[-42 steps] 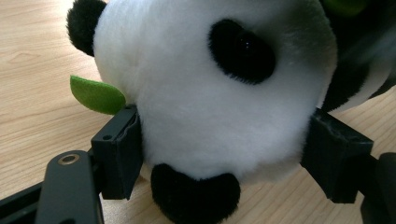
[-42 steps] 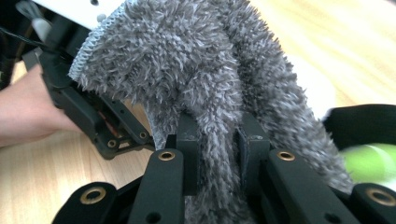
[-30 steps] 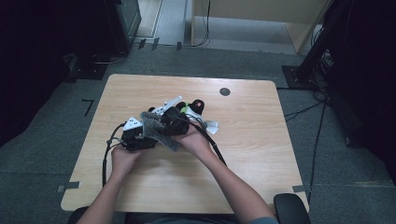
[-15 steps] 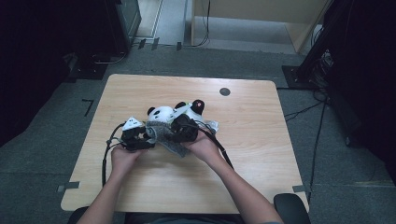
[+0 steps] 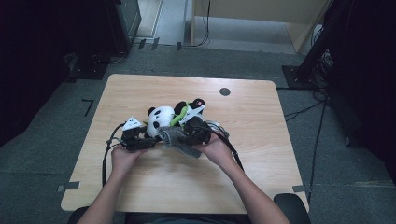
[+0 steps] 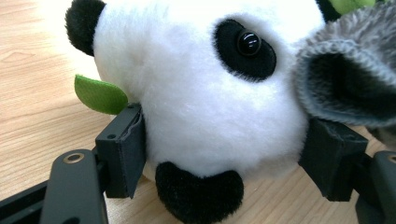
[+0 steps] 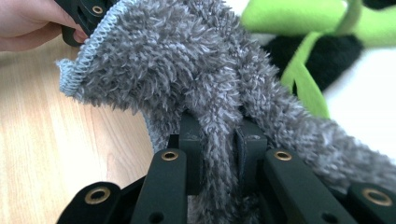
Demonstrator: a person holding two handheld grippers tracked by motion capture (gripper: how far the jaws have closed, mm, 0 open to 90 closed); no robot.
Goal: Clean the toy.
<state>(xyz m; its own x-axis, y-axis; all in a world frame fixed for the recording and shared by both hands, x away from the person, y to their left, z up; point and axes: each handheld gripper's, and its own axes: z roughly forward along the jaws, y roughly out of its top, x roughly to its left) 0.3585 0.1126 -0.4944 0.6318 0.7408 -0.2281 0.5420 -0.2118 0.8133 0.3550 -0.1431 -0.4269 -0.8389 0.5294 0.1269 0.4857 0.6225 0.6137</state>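
A black-and-white panda plush [image 5: 161, 120] with green trim lies at the middle of the wooden table [image 5: 261, 154]. My left gripper [image 5: 144, 141] comes in from the left, and its jaws press on both sides of the panda's head [image 6: 205, 93]. The gripper [image 6: 226, 149] is shut on it. A grey fuzzy cloth [image 5: 177, 140] lies against the panda's right side [image 6: 345, 79]. My right gripper [image 5: 187, 135] is shut on a fold of that cloth [image 7: 187, 70], pinched between the pads [image 7: 219, 140].
A green leaf [image 6: 100, 93] sticks out beside the panda's head, and green straps [image 7: 303, 79] cross its black body. A dark round disc [image 5: 224, 91] sits in the table at the far right. Cables trail from both grippers. Dark floor and equipment surround the table.
My right gripper has moved right and toward the person with the grey cloth in it. The panda's white head has come into sight. The left hand has stayed put.
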